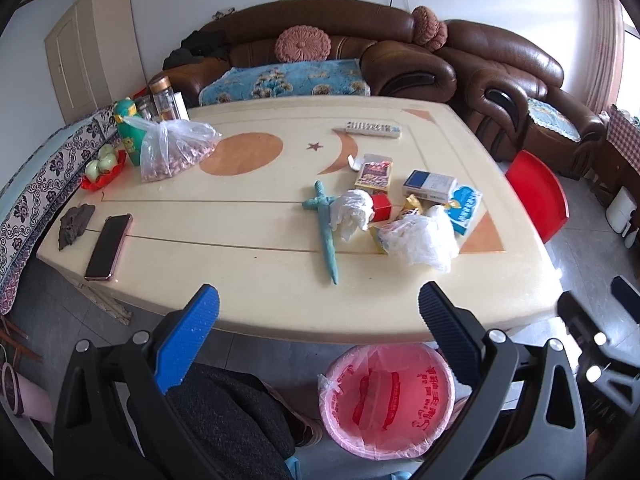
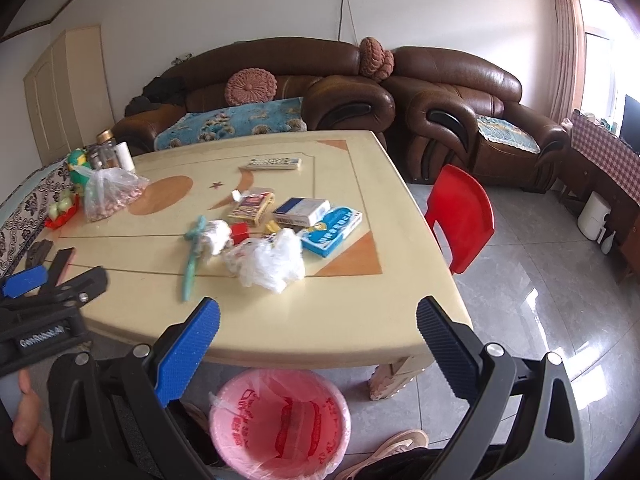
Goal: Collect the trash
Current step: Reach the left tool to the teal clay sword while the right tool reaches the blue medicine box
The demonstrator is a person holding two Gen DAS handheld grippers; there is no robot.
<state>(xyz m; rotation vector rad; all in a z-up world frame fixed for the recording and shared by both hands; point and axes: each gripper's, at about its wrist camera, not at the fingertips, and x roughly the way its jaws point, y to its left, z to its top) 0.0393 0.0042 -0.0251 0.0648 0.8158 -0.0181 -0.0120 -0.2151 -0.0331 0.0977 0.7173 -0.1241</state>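
Note:
Trash lies in a cluster on the cream table (image 1: 248, 296) (image 2: 320, 336): a crumpled white plastic bag (image 1: 420, 240) (image 2: 272, 262), a white tissue wad (image 1: 352, 210) (image 2: 218, 236), a small red box (image 1: 380, 207) (image 2: 240, 232), a yellow wrapper (image 1: 412, 206), a card box (image 1: 374, 174) (image 2: 252, 208) and blue-white boxes (image 1: 430, 186) (image 2: 332, 226). A pink-lined bin (image 1: 386, 400) (image 2: 280, 424) stands on the floor under the near table edge. My left gripper (image 1: 318, 308) is open and empty above that edge. My right gripper (image 2: 318, 316) is open and empty too.
A teal toy sword (image 1: 326, 232) (image 2: 194, 256), phone (image 1: 108, 246), remote (image 1: 372, 129), bag of nuts (image 1: 172, 150), green bottle (image 1: 128, 132) and fruit dish (image 1: 102, 170) sit on the table. A red chair (image 2: 460, 216) and brown sofas (image 2: 280, 88) stand beyond.

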